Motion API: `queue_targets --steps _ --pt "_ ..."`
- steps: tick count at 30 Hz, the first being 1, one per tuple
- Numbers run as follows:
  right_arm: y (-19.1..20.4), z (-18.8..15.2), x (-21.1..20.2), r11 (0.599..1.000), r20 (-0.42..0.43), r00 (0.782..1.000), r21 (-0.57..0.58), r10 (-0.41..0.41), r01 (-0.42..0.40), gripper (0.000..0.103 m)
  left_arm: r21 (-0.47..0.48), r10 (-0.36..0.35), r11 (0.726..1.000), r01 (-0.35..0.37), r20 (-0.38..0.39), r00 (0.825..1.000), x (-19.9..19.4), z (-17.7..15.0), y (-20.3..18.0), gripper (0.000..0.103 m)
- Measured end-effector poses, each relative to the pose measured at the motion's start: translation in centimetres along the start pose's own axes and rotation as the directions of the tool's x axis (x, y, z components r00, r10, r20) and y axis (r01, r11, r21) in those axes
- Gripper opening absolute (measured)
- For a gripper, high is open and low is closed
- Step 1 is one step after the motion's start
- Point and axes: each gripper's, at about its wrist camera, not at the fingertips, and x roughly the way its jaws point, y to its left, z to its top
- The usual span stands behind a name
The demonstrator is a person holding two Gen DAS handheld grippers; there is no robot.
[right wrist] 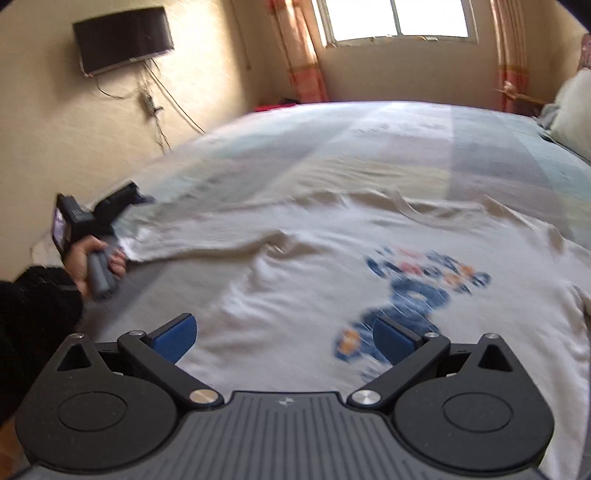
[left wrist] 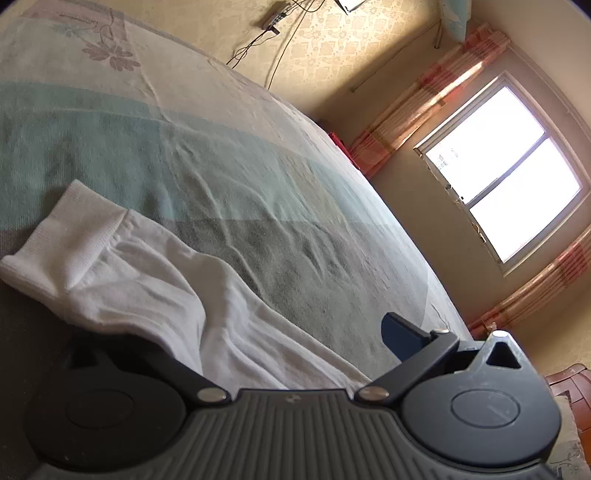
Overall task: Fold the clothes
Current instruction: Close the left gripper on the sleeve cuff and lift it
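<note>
- The white sweatshirt (right wrist: 314,273) lies spread front-up on the bed (right wrist: 424,147), its blue, orange and red print (right wrist: 413,295) facing upward; the print is motion-blurred in the right wrist view.
- The right gripper (right wrist: 284,339) hovers just above the lower part of the garment body. Its jaws stand wide apart, released, with both blue pads (right wrist: 177,338) clear of the fabric and nothing between them.
- The left gripper (right wrist: 125,201) appears at the left of the right wrist view, held by a hand (right wrist: 94,258) with a dark sleeve (right wrist: 37,299). It sits at the sweatshirt's left sleeve (left wrist: 122,273).
- In the left wrist view, that sleeve lies crumpled, with its ribbed cuff (left wrist: 62,236) resting on the bedspread. White fabric covers one finger of the left gripper (left wrist: 258,354); the other finger's blue pad (left wrist: 402,336) stands exposed and well apart, so the jaws read as open. Whether the covered finger presses the cloth cannot be told.
- The bedspread (left wrist: 184,155) carries pale green, grey and cream panels with a floral motif, and is wrinkled beside the sleeve.
- A window (right wrist: 399,18) with striped curtains (right wrist: 299,55) sits beyond the bed; a dark screen (right wrist: 123,38) hangs on the wall with cables below it.
</note>
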Motion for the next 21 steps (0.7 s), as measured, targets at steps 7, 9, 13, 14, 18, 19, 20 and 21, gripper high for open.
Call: queue_targets --steps 7,9,13,14,18,19,20,21 --pt "-0.7 -4.4 1.8 0.999 -0.081 0.996 -0.026 0.032 -0.034 0.103 -0.001 -0.049 0.999 0.049 0.026 0.998 -1.5 2.4 -1.5 0.102" --pt "-1.0 -4.6 2.0 0.999 -0.098 0.994 -0.004 0.041 -0.042 0.103 0.027 -0.072 0.997 0.072 0.033 0.997 -2.0 2.6 -2.7 0.102" --pt "-1.0 -4.5 1.4 0.998 -0.096 0.994 -0.008 0.058 -0.059 0.103 0.079 -0.100 0.992 0.098 0.028 0.995 -2.2 2.7 -5.1 0.102" --pt "-1.0 -4.5 1.3 0.998 -0.096 0.993 -0.010 0.062 -0.063 0.103 0.080 -0.106 0.991 0.104 0.018 0.994 -2.1 2.6 -5.6 0.102" --pt "-0.9 -4.6 0.9 0.997 -0.104 0.992 -0.020 0.075 -0.078 0.103 0.117 -0.132 0.984 0.131 0.003 0.991 -1.9 1.9 -7.9 0.102" --pt "-0.9 -4.7 1.0 0.997 -0.123 0.990 -0.028 0.074 -0.078 0.103 0.128 -0.137 0.982 0.136 -0.003 0.991 -1.8 1.7 -8.5 0.102" --pt "-0.8 -4.9 1.2 0.996 -0.143 0.987 -0.035 0.071 -0.077 0.103 0.136 -0.139 0.981 0.139 -0.008 0.990 -1.7 1.5 -9.1 0.102" --pt "-0.7 -5.0 1.3 0.996 -0.163 0.984 -0.043 0.066 -0.073 0.103 0.144 -0.142 0.979 0.143 -0.013 0.990 -1.6 1.3 -9.7 0.102"
